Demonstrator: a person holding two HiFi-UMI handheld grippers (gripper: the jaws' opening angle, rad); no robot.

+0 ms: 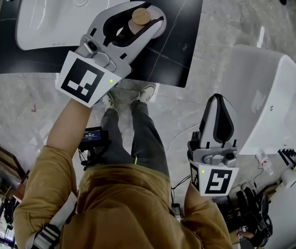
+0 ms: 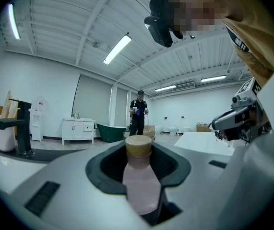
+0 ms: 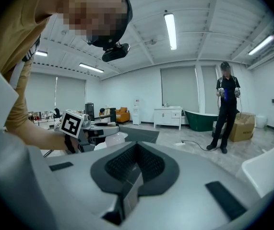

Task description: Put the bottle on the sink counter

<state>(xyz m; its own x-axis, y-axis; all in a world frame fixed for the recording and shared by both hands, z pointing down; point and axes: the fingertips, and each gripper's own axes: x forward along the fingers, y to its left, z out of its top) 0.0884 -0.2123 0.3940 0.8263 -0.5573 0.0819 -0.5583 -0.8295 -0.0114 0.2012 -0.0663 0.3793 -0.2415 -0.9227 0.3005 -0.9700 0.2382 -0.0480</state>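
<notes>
A pale pink bottle (image 1: 139, 17) with a tan cap stands upright between the jaws of my left gripper (image 1: 146, 15), which is shut on its body. It hangs over the right part of the black sink counter (image 1: 181, 40), beside the white basin (image 1: 49, 19). In the left gripper view the bottle (image 2: 140, 181) fills the gap between the dark pads (image 2: 172, 164). My right gripper (image 1: 219, 107) is held low at the right, away from the counter. Its jaws are together with nothing in them, as the right gripper view (image 3: 136, 164) also shows.
A black faucet (image 2: 23, 128) and a white cup (image 2: 2, 138) stand at the basin's edge. A large white tub (image 1: 275, 102) sits on the marble floor by my right gripper. A person (image 3: 227, 107) stands farther off near a green bathtub (image 3: 201, 119).
</notes>
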